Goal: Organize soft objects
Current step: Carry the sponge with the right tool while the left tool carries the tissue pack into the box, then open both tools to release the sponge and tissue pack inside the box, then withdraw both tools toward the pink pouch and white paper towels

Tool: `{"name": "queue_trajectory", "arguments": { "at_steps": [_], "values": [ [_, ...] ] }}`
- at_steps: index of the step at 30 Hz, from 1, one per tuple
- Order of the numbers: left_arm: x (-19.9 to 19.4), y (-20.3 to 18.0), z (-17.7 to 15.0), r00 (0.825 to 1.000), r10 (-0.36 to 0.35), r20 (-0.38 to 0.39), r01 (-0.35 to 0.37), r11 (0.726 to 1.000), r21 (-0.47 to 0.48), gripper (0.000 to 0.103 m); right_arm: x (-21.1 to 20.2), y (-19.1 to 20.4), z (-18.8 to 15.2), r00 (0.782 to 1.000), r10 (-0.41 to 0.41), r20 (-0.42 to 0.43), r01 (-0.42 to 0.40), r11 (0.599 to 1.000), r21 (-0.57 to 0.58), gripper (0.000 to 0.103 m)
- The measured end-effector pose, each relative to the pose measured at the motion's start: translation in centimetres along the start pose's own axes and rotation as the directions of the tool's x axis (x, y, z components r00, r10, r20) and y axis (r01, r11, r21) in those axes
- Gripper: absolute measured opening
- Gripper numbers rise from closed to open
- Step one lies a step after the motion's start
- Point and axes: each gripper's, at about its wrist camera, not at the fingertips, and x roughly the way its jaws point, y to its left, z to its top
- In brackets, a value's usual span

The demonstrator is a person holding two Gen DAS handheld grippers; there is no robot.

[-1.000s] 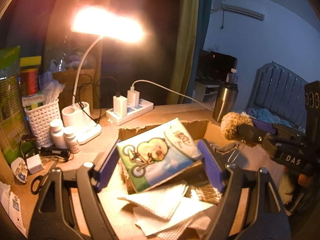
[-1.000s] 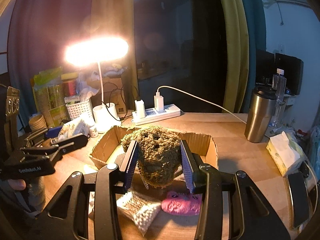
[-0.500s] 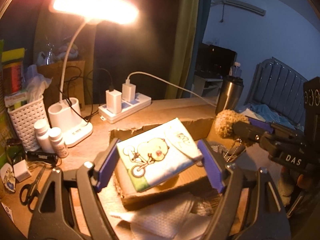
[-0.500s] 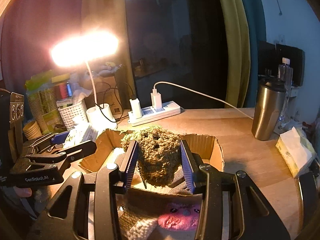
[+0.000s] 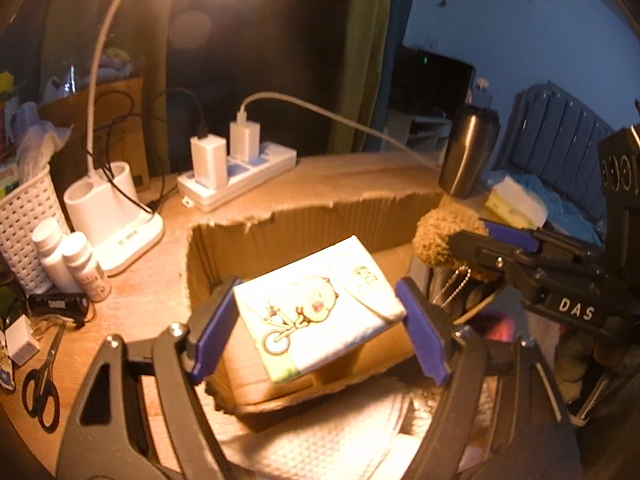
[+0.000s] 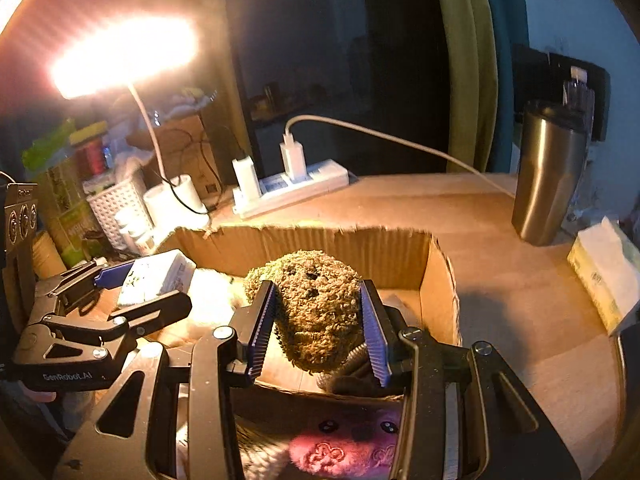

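Two soft things are now carried over the torn brown cardboard box (image 5: pixel 304 220) rather than short of it; a second earlier the box lay further ahead in both wrist views, and since then both hands have come forward and down, so that its near wall now sits just under the tools. The left tool (image 5: pixel 320 332) is clamped on the flat white tissue pack printed with a cartoon chick on a bicycle (image 5: pixel 316 312), blue pads pressing its two short ends, the pack tilted and hanging above the box floor. The right tool (image 6: pixel 318 328) is clamped on the shaggy olive-brown plush toy (image 6: pixel 316 308), its pads sunk a little into the pile; a bead chain dangles below it in the left view. Outside the near wall lie a pink plush face (image 6: pixel 344 448) and white quilted paper towels (image 5: pixel 320 440), not yet packed. By my reading both loads are close to release, with only a short descent left before the tools can part; the counter (image 6: pixel 500 216) beyond is untouched.
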Motion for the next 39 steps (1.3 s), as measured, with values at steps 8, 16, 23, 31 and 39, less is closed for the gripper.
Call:
{"name": "queue_trajectory", "arguments": {
  "at_steps": [8, 16, 23, 31, 39],
  "values": [
    [1.0, 0.3, -0.3, 0.999, -0.001, -0.05, 0.0, 1.0, -0.018, 0.079, 2.0, -0.4, -1.0, 0.997, -0.012, -0.082, 0.012, 1.0, 0.005, 0.045],
    [0.5, 0.0, -0.3, 0.999, 0.021, -0.046, -0.022, 1.0, -0.011, 0.079, 1.4, -0.5, -1.3, 0.996, -0.02, -0.088, 0.021, 1.0, 0.009, 0.056],
    [-1.5, -0.3, -0.1, 1.0, 0.028, 0.009, -0.028, 1.0, -0.014, 0.091, -0.2, -0.6, -1.0, 0.998, -0.047, -0.049, 0.048, 0.999, 0.012, 0.063],
    [-4.2, 0.1, -0.4, 0.997, 0.039, 0.067, -0.036, 0.999, -0.036, 0.098, -3.0, 0.2, -0.8, 0.997, -0.071, 0.005, 0.071, 0.997, -0.002, 0.063],
    [-6.8, -0.1, -0.9, 0.993, 0.049, 0.109, -0.044, 0.998, -0.047, 0.098, -5.1, 0.9, -1.3, 0.997, -0.076, 0.036, 0.076, 0.997, -0.01, 0.063]
  ]
}}
